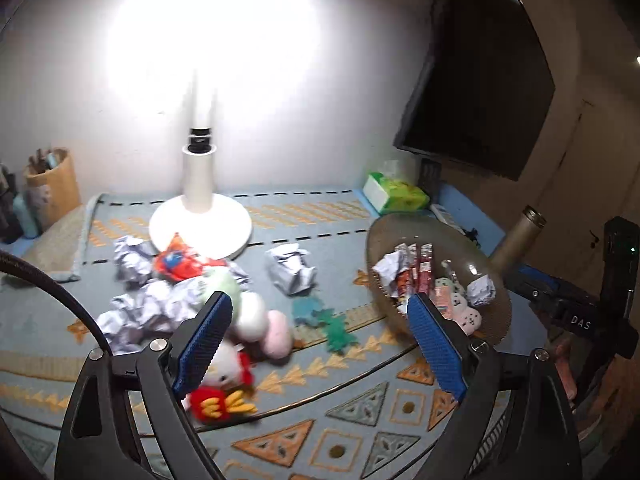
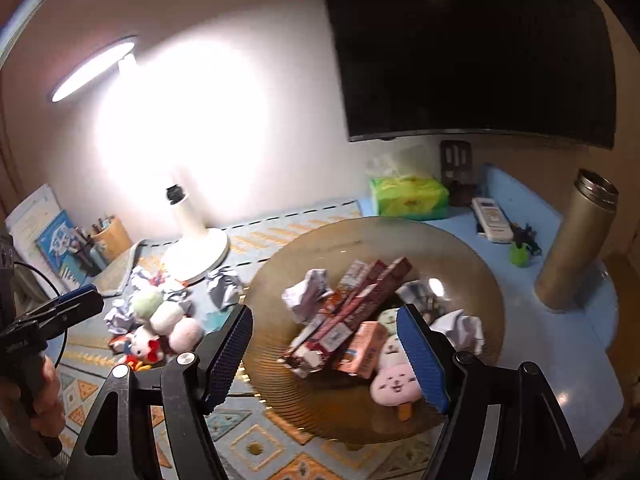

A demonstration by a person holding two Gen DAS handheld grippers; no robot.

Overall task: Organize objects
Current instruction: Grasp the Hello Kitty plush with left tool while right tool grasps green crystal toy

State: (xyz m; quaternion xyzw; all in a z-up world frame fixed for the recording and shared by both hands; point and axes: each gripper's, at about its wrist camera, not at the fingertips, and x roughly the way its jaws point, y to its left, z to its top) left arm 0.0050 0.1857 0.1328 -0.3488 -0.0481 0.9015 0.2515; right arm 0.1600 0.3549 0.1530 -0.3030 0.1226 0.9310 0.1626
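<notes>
My left gripper (image 1: 318, 304) stands open above the patterned mat, its jaws wide with nothing between them. Below it lie a kitty plush (image 1: 228, 368), a three-ball plush (image 1: 256, 316), a teal toy (image 1: 324, 320), a red packet (image 1: 178, 262) and crumpled paper balls (image 1: 292, 268). My right gripper (image 2: 324, 316) hangs open over the brown glass bowl (image 2: 320, 248), touching nothing. In the bowl lie red boxes (image 2: 360, 300), a peach box (image 2: 364, 346), a pink plush (image 2: 394, 388) and paper balls (image 2: 306, 294). The bowl (image 1: 440, 236) shows right of the left gripper.
A lit white desk lamp (image 1: 200, 220) stands behind the clutter. A green tissue box (image 2: 408, 196), a remote (image 2: 492, 220) and a metal flask (image 2: 576, 240) sit at the back right, under a dark wall screen (image 2: 472, 48). A pen holder (image 1: 56, 188) is far left.
</notes>
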